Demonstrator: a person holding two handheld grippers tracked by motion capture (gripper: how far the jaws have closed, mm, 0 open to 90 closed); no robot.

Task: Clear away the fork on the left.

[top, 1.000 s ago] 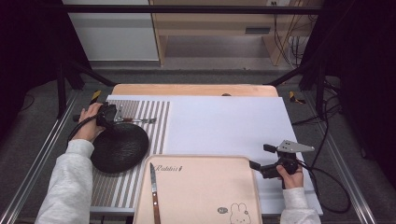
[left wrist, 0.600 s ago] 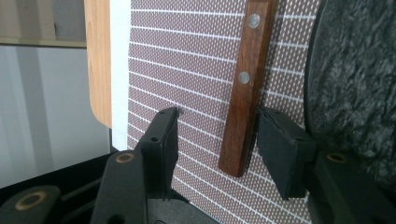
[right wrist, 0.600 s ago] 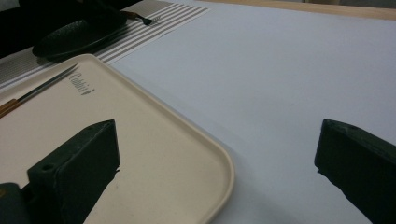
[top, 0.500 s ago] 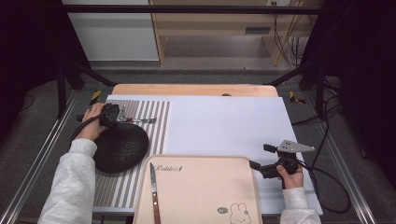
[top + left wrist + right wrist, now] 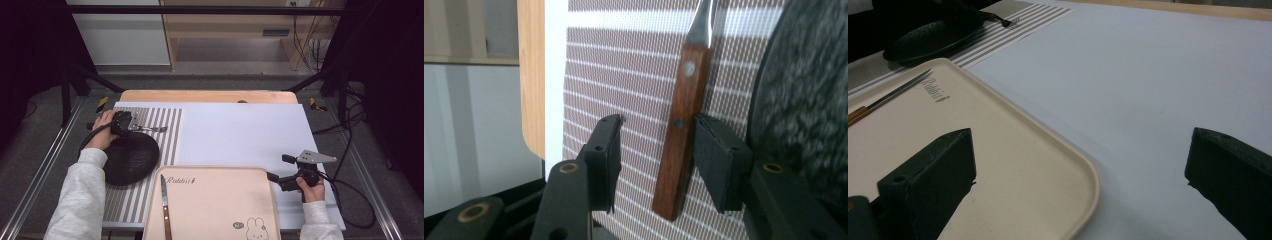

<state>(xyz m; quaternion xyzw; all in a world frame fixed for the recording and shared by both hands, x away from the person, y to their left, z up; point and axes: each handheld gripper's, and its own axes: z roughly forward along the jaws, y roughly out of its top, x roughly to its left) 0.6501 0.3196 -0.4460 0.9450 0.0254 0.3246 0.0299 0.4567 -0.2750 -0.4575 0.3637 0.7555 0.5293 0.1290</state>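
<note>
The left gripper (image 5: 656,150) has been narrowing around the fork (image 5: 684,130), apparently not yet pinching.

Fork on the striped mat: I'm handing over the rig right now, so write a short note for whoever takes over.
Left hand-held gripper: its jaws have just been closing around the fork's wooden handle; one pad touches it, the other stands apart, so no grip yet.
Right hand-held gripper: open, holding nothing, at the tray's right edge.
Fork lies flat on the striped mat, beside the black plate. A knife lies on the tray.
Done: the left gripper is lined up on the fork.
Left: probably finish the grip and lift the fork.
</note>
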